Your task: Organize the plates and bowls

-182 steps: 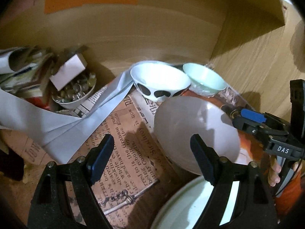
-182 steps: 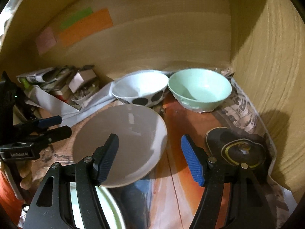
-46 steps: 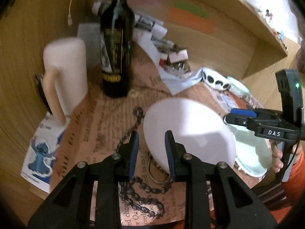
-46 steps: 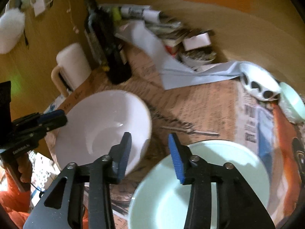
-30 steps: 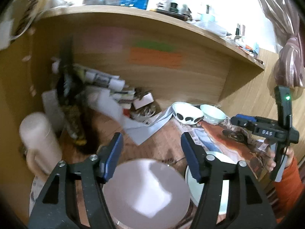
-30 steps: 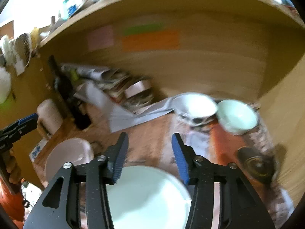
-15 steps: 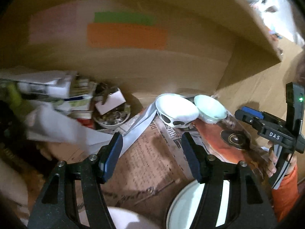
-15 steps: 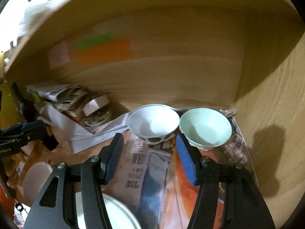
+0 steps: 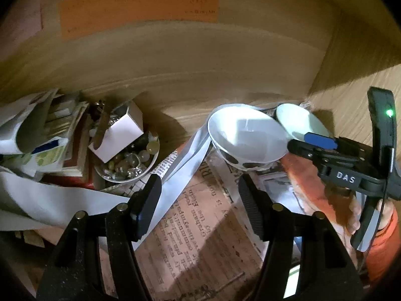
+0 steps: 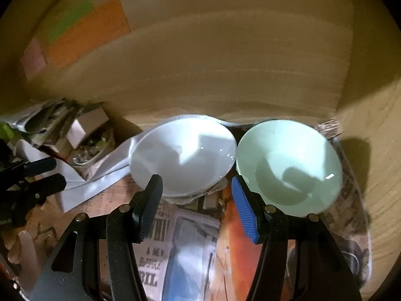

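A white bowl with black spots (image 9: pixel 246 139) (image 10: pixel 184 155) and a pale green bowl (image 9: pixel 299 121) (image 10: pixel 288 165) stand side by side at the back of the shelf, on newspaper. My left gripper (image 9: pixel 198 204) is open and empty, a little in front of the spotted bowl. My right gripper (image 10: pixel 196 207) is open and empty, close in front of the gap between the two bowls; it also shows in the left wrist view (image 9: pixel 310 145), reaching in from the right just before the green bowl.
A small dish of beads (image 9: pixel 130 160) with a white box (image 9: pixel 117 135) on it stands at the left, by stacked papers (image 9: pixel 37 135). A grey paper strip (image 9: pixel 180 158) lies across the newspaper. Wooden back wall (image 10: pixel 225 62) and right side wall (image 10: pixel 376 150) are close.
Both grippers have moved forward toward the two bowls at the back. The big white bowl and the plate at the front have dropped out of view.
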{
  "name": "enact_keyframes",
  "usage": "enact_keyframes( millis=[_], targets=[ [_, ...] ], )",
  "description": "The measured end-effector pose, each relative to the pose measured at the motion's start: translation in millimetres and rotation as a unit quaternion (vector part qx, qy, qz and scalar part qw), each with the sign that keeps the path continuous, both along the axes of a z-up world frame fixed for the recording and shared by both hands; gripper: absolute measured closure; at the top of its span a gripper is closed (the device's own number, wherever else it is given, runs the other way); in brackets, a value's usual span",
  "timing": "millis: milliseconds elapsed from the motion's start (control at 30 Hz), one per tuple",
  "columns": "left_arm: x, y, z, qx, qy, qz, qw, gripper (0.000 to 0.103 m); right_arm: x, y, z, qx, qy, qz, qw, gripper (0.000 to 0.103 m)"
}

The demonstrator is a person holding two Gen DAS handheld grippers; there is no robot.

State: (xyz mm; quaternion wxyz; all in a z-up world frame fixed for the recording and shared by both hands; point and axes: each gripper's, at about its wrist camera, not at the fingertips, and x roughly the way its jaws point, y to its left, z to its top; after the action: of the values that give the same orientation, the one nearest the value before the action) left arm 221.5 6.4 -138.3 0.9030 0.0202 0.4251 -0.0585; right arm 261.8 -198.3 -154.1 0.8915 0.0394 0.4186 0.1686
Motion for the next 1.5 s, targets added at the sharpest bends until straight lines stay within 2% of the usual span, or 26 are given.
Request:
enact_keyframes(
  millis=[167,367,500,600,700,900,1000,1167,1367,1500],
  targets=[
    [3,2,-11,-0.004,0.017,-0.01,0.9998,0.039,14,5,-17,-0.009,0.022,-0.008,1.0,0.049],
    [2,6,-14,-0.009,0.025,-0.014,0.9996,0.039,21,3,-33,0.002,0.047,-0.019,0.999,0.052],
    [4,7,-18,-0.01,0.032,-0.011,0.9994,0.039,22,6,-38,-0.016,0.049,-0.018,0.999,0.061],
    [8,9,-21,-0.01,0.035,-0.005,0.9993,0.039,20,1,-35,-0.018,0.048,-0.015,0.999,0.076],
    [11,13,-25,-0.013,0.04,0.005,0.9991,0.039,18,-6,-36,-0.003,0.059,0.004,0.998,0.083],
    [21,19,-33,-0.01,0.054,0.027,0.9981,0.039,-10,7,-34,-0.05,0.044,0.062,0.996,0.084],
    [26,23,-39,-0.013,0.065,0.038,0.9971,0.039,-28,8,-32,-0.049,0.048,0.097,0.993,0.084],
    [35,22,-49,-0.01,0.095,0.039,0.9947,0.04,-54,6,-28,-0.045,0.052,0.125,0.99,0.084],
    [39,15,-57,-0.014,0.121,0.022,0.9923,0.054,-58,1,-27,-0.001,0.072,0.117,0.991,0.083],
    [40,8,-60,-0.018,0.138,-0.002,0.9903,0.076,-58,-3,-27,0.012,0.073,0.109,0.991,0.083]
  ],
)
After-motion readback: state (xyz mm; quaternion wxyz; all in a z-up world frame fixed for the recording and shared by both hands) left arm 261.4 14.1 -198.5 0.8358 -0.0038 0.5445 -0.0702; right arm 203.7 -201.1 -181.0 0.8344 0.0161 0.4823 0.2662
